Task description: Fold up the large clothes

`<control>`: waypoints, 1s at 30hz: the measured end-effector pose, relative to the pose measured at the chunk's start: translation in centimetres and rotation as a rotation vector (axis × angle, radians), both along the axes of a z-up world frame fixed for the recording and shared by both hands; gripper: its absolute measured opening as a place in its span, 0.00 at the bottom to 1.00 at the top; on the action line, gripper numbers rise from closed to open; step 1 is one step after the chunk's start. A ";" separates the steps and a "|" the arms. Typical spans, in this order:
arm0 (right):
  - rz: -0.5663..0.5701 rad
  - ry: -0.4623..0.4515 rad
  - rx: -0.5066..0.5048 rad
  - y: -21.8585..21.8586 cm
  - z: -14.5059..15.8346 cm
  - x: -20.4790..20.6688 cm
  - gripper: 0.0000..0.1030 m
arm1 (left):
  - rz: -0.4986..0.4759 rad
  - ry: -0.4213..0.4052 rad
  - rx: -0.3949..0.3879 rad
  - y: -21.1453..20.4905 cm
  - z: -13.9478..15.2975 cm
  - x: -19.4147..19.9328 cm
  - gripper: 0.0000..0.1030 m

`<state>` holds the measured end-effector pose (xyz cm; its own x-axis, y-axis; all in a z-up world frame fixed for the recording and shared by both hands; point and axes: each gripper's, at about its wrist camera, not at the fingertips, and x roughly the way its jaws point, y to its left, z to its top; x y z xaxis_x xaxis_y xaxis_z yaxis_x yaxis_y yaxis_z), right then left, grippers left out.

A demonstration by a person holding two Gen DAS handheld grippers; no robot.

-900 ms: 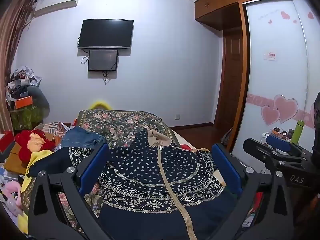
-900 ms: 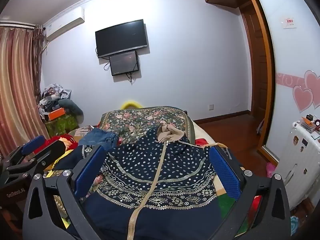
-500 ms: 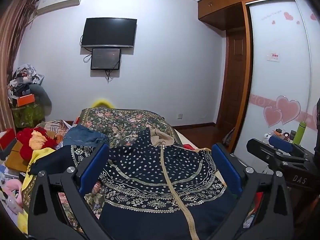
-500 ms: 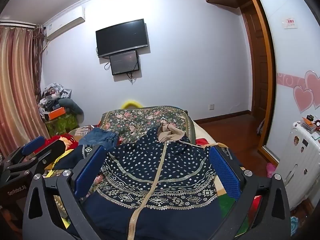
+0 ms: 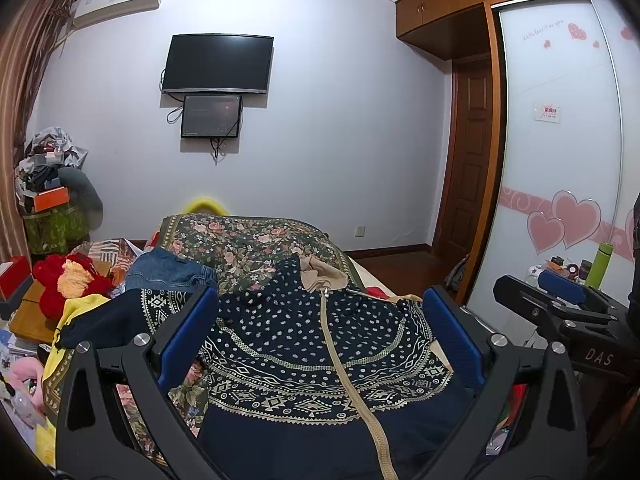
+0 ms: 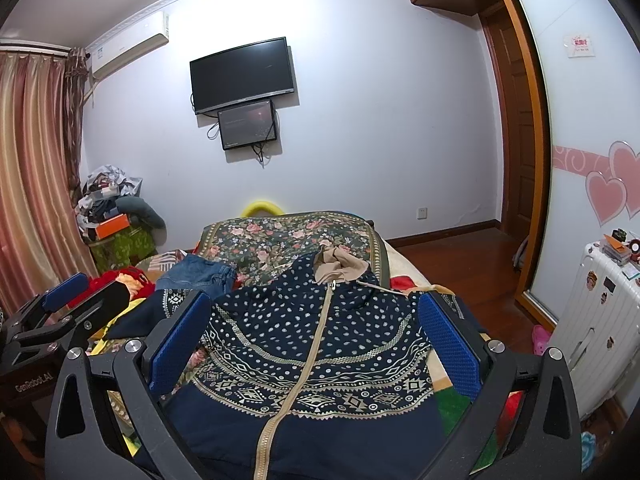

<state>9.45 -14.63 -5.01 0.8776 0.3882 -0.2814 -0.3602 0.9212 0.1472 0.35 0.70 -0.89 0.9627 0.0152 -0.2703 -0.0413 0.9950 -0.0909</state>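
- The jacket (image 5: 320, 360) lies face up on the bed (image 5: 248, 236), zipped, collar at the far end, hem nearest me; its left sleeve (image 5: 120, 316) trails off toward the left edge.
- I judge this as the very start: nothing is folded yet and neither tool touches the cloth.
- Next I would take a sleeve or a side edge and carry it across the zip (image 6: 304, 360); the left sleeve looks the easier first pinch, since the right side is partly hidden behind a finger.
- My left gripper (image 5: 320, 344) hovers over the chest, level and pointing down the bed, jaws spread wide and holding nothing.
- My right gripper (image 6: 316, 344) hangs just beside it on the right, in the same pose, jaws also wide apart and empty.
- Jeans (image 6: 196, 274) sit at the far left of the jacket, and a red heap (image 5: 68, 284) lies further left; I would keep the fold from dragging into them.
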 end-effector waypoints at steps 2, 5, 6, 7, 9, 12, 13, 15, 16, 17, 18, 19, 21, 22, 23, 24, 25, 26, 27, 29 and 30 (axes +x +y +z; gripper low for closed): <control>0.001 0.000 -0.002 0.0 0.0 0.0 1.00 | 0.000 0.000 0.000 0.0 0.0 0.0 1.00; 0.002 0.000 -0.002 0.0 0.2 0.0 1.00 | -0.001 0.000 0.000 0.0 -0.1 0.0 1.00; 0.002 0.001 -0.001 0.0 0.1 0.0 1.00 | -0.001 0.001 0.000 0.1 -0.2 0.0 1.00; 0.002 0.000 -0.002 0.0 0.2 0.0 1.00 | -0.001 0.001 0.000 0.1 -0.1 0.0 1.00; 0.001 0.000 -0.003 0.0 0.1 0.0 1.00 | -0.001 0.001 0.000 0.1 -0.1 0.0 1.00; 0.002 0.000 -0.002 0.0 0.2 0.0 1.00 | -0.002 0.004 0.000 0.1 -0.1 0.0 1.00; 0.002 0.001 -0.003 0.0 0.2 0.0 1.00 | -0.001 0.005 0.000 0.1 -0.1 0.0 1.00; 0.002 0.000 -0.002 -0.1 0.1 0.1 1.00 | -0.002 0.006 -0.001 0.0 -0.1 -0.1 1.00; 0.002 0.001 -0.002 -0.1 0.1 0.1 1.00 | -0.003 0.006 -0.001 0.0 0.0 -0.1 1.00; 0.002 0.001 -0.002 -0.1 0.1 0.1 1.00 | -0.001 0.007 -0.001 0.0 0.0 0.0 1.00; 0.002 0.001 -0.001 -0.1 0.1 0.1 1.00 | 0.000 0.006 -0.002 0.0 0.0 0.0 1.00; 0.002 0.001 -0.002 -0.1 0.2 0.1 1.00 | -0.001 0.007 -0.001 0.0 0.0 0.0 1.00; 0.003 0.001 -0.002 -0.1 0.2 0.1 1.00 | -0.002 0.009 -0.002 0.0 0.0 0.0 1.00; 0.003 0.000 -0.003 -0.1 0.1 0.1 1.00 | -0.002 0.009 -0.002 0.0 0.0 0.0 1.00; 0.003 0.001 -0.003 -0.1 0.1 0.1 1.00 | -0.002 0.010 -0.003 0.0 0.0 0.1 1.00; 0.003 0.000 -0.003 -0.1 0.1 0.1 1.00 | -0.001 0.010 -0.004 0.1 0.0 0.0 1.00; 0.002 0.000 -0.002 -0.1 0.1 0.1 1.00 | -0.001 0.010 -0.003 0.0 0.0 0.1 1.00; 0.002 0.001 -0.002 -0.1 0.1 0.1 1.00 | -0.002 0.010 -0.003 0.0 0.0 0.1 1.00; 0.002 0.003 -0.003 -0.1 0.1 0.1 1.00 | -0.002 0.011 -0.003 0.0 0.0 0.0 1.00; 0.003 0.004 -0.001 0.1 0.2 0.1 1.00 | -0.001 0.011 -0.004 0.0 0.0 0.1 1.00; 0.003 0.004 -0.001 -0.2 0.4 0.1 1.00 | -0.001 0.011 -0.004 0.0 -0.1 0.0 1.00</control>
